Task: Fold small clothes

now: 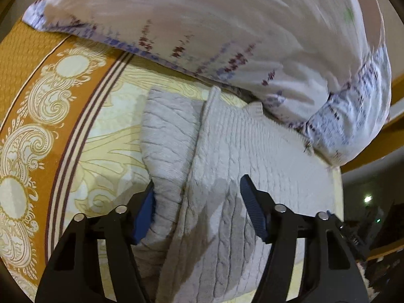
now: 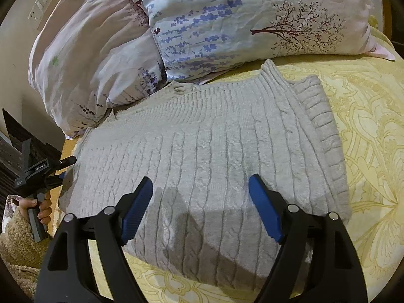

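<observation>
A grey cable-knit sweater point(image 2: 207, 146) lies folded on the bed, with a folded sleeve layer showing along its right side. In the left wrist view the sweater point(image 1: 227, 161) fills the middle. My left gripper point(image 1: 197, 192) is open, its blue pads on either side of a fold edge of the sweater, low over the knit. My right gripper point(image 2: 202, 186) is open and empty, just above the sweater's near edge. The left gripper also shows in the right wrist view point(image 2: 63, 166) at the sweater's left edge, held by a hand.
Two floral pillows point(image 2: 227, 25) lie against the sweater's far edge. The cream and orange patterned bedspread point(image 1: 50, 106) surrounds the sweater. The bed's edge and a dark room lie beyond at the right of the left wrist view point(image 1: 366, 202). Wall switches point(image 2: 41, 2) are at top left.
</observation>
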### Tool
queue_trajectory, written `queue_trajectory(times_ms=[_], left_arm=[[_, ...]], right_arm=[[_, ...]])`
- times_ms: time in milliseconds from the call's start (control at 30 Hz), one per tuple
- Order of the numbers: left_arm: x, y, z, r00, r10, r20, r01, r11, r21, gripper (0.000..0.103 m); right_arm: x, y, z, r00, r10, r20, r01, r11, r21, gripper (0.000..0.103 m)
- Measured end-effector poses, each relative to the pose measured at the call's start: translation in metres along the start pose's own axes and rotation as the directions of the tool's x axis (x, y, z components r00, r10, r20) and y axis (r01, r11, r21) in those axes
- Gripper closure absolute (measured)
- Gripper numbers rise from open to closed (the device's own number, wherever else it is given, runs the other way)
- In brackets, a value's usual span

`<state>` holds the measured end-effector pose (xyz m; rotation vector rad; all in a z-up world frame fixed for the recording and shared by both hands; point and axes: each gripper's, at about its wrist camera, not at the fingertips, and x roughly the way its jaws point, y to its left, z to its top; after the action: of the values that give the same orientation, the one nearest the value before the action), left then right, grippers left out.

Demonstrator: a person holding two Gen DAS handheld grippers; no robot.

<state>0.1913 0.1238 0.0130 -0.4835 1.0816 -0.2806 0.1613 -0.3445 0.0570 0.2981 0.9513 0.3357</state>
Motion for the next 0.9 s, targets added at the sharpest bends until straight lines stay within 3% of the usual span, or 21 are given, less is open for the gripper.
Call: queue_trajectory(times_ms=[100, 267, 400, 600, 733, 900], left_arm=[[0.004, -0.009, -0.002, 1.0, 0.029, -0.002, -0.029, 0.999, 0.024, 0.049], [0.007, -0.013, -0.006, 1.0, 0.022, -0.008, -0.022, 1.0, 0.015, 0.074], [0.005, -0.02, -0.007, 1.0, 0.012, 0.001, -0.012, 1.0, 0.02, 0.077], [-0.006, -0.038, -0.002, 0.997, -0.074, 0.022, 0.074, 0.997, 0.021, 0.079], [-0.013, -0.055, 0.005, 0.989, -0.141, 0.033, 0.14, 0.99, 0.032, 0.08], [-0.019, -0.084, 0.011, 0.968, -0.248, 0.041, 0.246, 0.968, 0.041, 0.08]], right_arm=[[0.002, 0.005, 0.001, 0.999, -0.034, -0.002, 0.034, 0.999, 0.002, 0.023], [0.01, 0.016, 0.002, 0.994, -0.107, -0.016, 0.106, 0.994, -0.03, 0.017], [0.017, 0.027, 0.0, 0.986, -0.167, -0.026, 0.164, 0.982, -0.088, 0.012], [0.02, 0.03, -0.002, 0.983, -0.181, -0.03, 0.177, 0.979, -0.105, 0.009], [0.02, 0.031, -0.003, 0.983, -0.181, -0.029, 0.177, 0.979, -0.105, 0.009], [0.019, 0.031, -0.002, 0.985, -0.168, -0.026, 0.165, 0.982, -0.095, 0.009]])
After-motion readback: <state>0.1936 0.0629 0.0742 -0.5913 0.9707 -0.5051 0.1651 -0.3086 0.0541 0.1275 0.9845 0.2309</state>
